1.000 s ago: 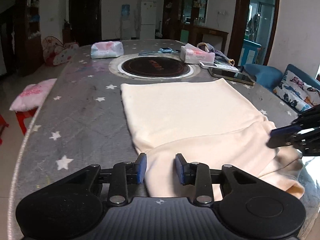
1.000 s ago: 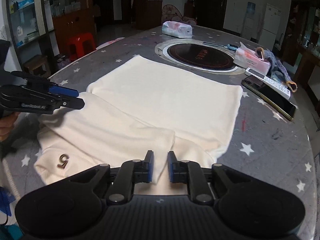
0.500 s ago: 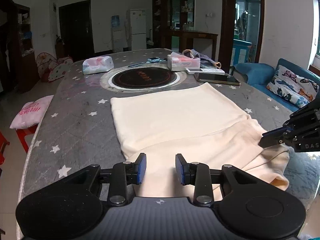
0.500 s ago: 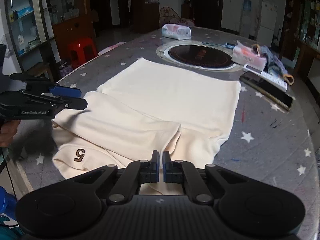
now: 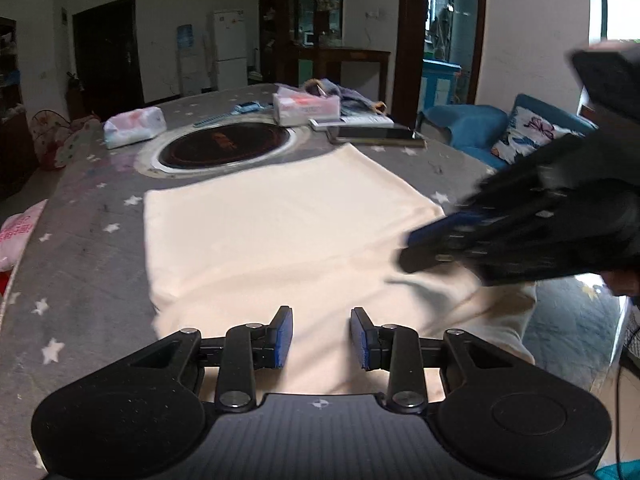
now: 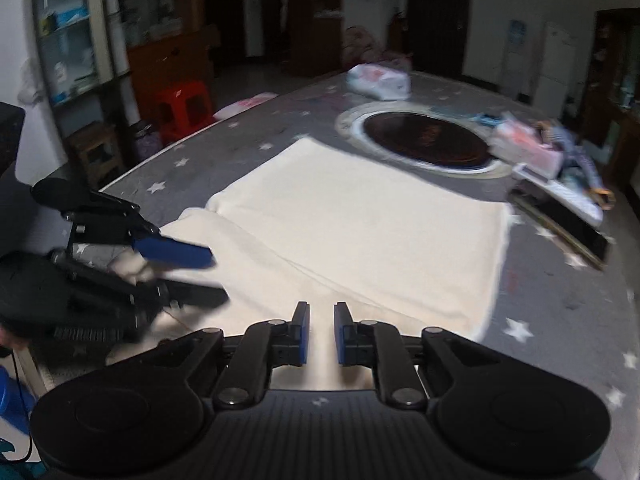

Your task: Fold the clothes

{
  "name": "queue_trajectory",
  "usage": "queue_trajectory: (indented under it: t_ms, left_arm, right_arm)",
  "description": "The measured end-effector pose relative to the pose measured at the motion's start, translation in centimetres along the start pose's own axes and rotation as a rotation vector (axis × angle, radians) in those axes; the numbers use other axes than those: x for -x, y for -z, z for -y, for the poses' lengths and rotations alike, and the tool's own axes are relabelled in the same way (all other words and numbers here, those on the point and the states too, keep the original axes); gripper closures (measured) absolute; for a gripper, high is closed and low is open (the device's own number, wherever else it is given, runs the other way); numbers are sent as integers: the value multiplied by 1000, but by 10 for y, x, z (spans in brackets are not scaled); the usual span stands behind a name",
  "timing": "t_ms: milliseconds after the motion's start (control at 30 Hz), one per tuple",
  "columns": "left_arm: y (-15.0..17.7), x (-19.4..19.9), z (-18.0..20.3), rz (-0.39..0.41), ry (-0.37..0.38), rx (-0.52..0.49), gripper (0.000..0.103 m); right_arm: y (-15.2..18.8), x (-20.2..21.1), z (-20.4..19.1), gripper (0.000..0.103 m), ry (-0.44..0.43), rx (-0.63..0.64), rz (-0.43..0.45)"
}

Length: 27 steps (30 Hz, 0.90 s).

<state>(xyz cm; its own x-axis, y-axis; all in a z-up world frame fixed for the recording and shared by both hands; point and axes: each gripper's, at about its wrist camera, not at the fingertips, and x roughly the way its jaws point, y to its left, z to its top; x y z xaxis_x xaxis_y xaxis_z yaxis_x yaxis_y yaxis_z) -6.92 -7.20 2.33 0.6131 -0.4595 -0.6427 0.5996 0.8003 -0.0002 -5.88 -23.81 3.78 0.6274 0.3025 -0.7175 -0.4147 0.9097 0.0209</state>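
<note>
Left gripper (image 5: 321,338) jaws apart, nothing between them, hovering over the near edge of the cream garment (image 5: 280,236); right gripper (image 6: 321,334) jaws slightly apart, also empty, above the same near edge. Garment lies flat on the star-print table (image 5: 84,280), one flap already folded over its near part. My read: first fold done, further folds left, nothing gripped yet.

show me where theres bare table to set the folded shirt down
Bare star-patterned table lies left of the cream garment, out to the rounded edge. A narrower strip runs right of it, below the phone. The far side is crowded: hotplate, tissue packs, remote, cloth.
</note>
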Motion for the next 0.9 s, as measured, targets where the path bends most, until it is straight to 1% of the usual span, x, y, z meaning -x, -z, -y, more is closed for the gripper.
queue_trajectory:
  t_ms: [67,133,233,300,333,433,533,667,767,900]
  left_arm:
    - [4,2,5,4,8,-14,68]
    - [7,4,9,8,7,-32,68]
    - [11,9,12,18,-7,-46,67]
    - [13,14,11,28,-14,-34,64]
    - [15,16,9,32,-18,-27,64]
    - [22,25,5,35,-23,-13,64]
    - [31,35,1,35,-40,0,64]
    - [36,43,-7,37,-42,45,61]
    - [41,43,-13,25,-47,80,61]
    - [43,54,-19,35,-41,92,60]
  right_arm:
    - [-3,-15,0,90,-14,2,-24]
    - [-5,-25,3,90,-8,-4,-34]
    - [-11,-25,5,89,-18,-29,-29]
    - [-14,-23,2,88,-38,-22,-19]
    - [-14,-24,-1,87,-48,-12,-21]
    - [-14,-32,-11,87,-73,27,-49]
    - [-17,-34,-18,86,-68,51,-42]
    - [-29,-36,-28,86,-130,54,-42]
    - [-35,-45,-34,83,-132,55,-49]
    - [-41,-54,-41,83,-134,61,-56]
